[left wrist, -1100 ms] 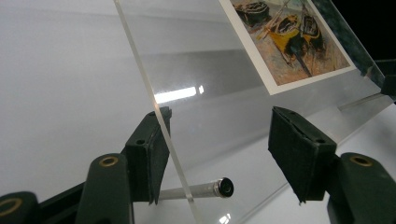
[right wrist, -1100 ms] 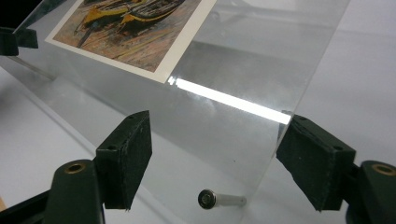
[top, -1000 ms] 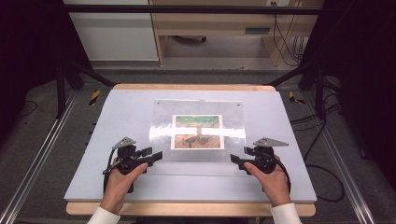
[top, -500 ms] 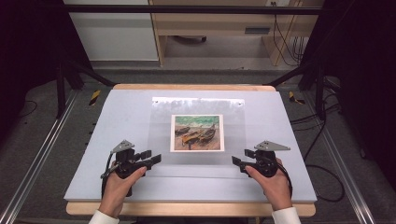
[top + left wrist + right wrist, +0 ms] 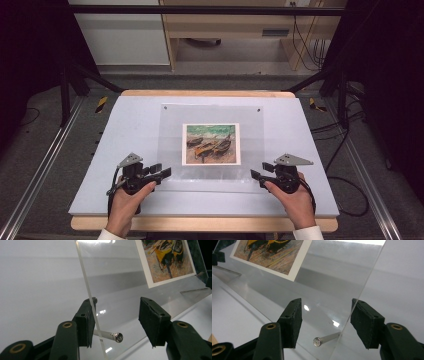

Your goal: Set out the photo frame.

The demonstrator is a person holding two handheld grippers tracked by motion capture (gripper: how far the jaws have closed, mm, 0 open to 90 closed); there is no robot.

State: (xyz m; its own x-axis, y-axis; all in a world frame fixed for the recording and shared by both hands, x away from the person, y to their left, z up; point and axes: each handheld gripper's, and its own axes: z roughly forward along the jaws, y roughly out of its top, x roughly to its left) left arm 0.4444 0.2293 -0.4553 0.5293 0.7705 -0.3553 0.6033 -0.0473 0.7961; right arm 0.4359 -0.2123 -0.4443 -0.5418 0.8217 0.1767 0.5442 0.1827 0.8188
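Left claw sits at the near-left corner of a clear acrylic sheet, and its jaws have just been closing. Up close in the left gripper view they're roughly half open: the sheet's edge and a small silver metal standoff pin lie between them, with the edge right against the left pad and the right pad clear of it. So no proper grip there.

Right claw mirrors it at the near-right corner, jaws also just been closing and about half open. In the right gripper view the sheet's edge and a second silver pin sit in the gap, neither pad pressing.

From the high view you get the layout instead: the sheet lies in the middle of a pale grey worktop with a white-bordered print of painted boats under or on it, can't tell which, plus two small studs at the far corners.

Plenty of bare worktop left and right of the sheet, less along the near edge by the hands. Wooden trim rims the worktop, black frame legs and cables stand on grey floor around it.
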